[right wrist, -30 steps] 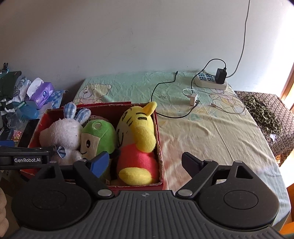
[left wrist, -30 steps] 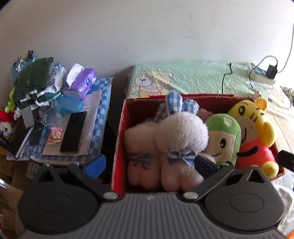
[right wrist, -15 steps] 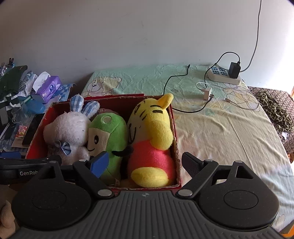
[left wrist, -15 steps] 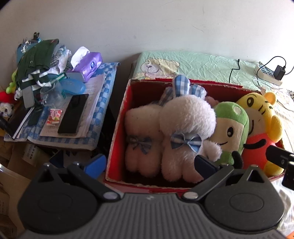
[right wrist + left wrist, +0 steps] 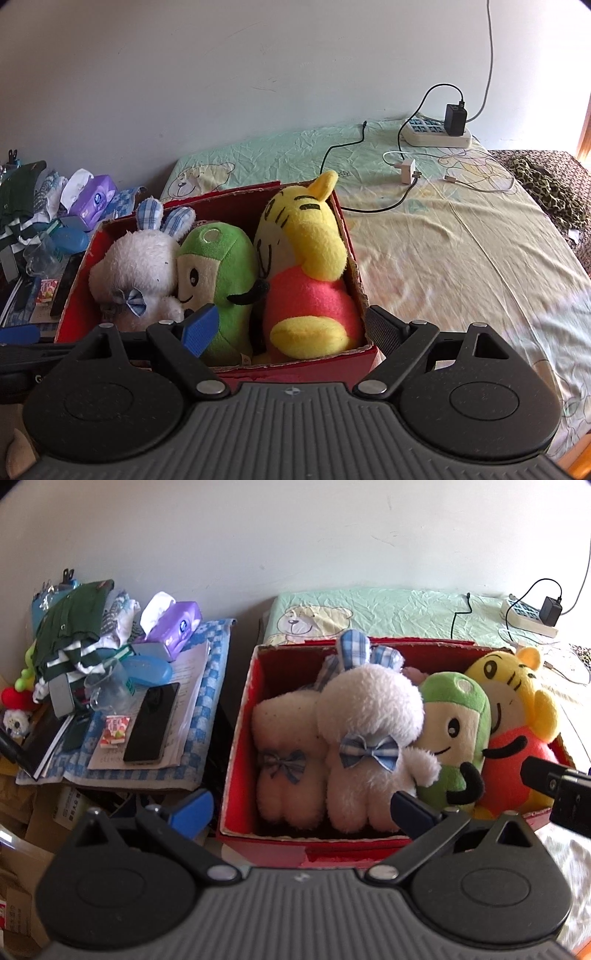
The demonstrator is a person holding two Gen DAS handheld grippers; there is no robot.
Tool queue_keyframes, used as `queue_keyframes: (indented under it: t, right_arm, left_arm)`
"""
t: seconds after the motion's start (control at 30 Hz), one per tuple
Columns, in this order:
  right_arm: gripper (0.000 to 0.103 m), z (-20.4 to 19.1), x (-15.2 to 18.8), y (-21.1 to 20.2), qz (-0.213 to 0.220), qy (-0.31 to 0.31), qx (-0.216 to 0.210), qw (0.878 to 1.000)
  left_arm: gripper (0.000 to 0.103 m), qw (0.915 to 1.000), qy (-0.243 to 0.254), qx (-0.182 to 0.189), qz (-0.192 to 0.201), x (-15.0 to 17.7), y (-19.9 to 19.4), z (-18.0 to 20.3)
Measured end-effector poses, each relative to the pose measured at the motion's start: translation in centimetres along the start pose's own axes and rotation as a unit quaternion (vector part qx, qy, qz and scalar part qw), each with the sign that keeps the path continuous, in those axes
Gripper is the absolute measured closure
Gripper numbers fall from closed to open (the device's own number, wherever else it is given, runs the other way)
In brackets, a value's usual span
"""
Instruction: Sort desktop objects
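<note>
1. The red box [image 5: 236, 738] sits on the bed [image 5: 443, 258] with four soft toys packed in a row: a pale bear [image 5: 284, 746], a white rabbit [image 5: 369, 716], a green toy [image 5: 454, 716] and a yellow tiger [image 5: 517, 698].
2. Left tool [image 5: 301, 806]: fingers apart, nothing between them. In its view the box's left half lies straight ahead in the centre of the frame, the bear and rabbit right between the open fingers.
3. Right tool [image 5: 291, 325]: fingers also apart and empty. In its view the box fills the centre-left, with the green toy and tiger just beyond the fingers.
4. The deciding relation: the toys stand upright, long axes running away from both tools, so each tool faces its own pair. The left is nearer the rabbit, the right nearer the tiger.
5. The cluttered counter [image 5: 207, 672] lies at centre left of the left view, carrying a phone [image 5: 151, 723] and a tissue pack [image 5: 177, 626]. It is well apart from the right tool, so I judge anything there falls to the left.
</note>
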State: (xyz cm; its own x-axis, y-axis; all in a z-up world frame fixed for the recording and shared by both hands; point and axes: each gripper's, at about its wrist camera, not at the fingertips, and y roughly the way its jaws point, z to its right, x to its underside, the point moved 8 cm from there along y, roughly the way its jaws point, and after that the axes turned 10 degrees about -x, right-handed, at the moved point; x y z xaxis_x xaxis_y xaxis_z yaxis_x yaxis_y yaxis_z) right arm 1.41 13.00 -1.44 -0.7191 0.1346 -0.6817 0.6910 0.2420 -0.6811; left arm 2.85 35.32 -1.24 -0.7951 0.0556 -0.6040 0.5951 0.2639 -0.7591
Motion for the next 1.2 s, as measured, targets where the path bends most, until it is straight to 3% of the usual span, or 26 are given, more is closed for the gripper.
queue_keyframes:
  t: [0.57,1.2]
  right_arm:
    - [0.015,-0.6,-0.4,-0.6,0.019,-0.023,0.032,0.999]
    - [0.018,-1.2,-1.4,-0.2,0.005,-0.039,-0.023,0.999]
  left_arm:
    - [0.001,0.9997,-0.022,0.011,0.005,0.5,-0.8,-0.3]
    - [0.000,0.9986,-0.052,0.008,-0.002,1.0,-1.2,0.7]
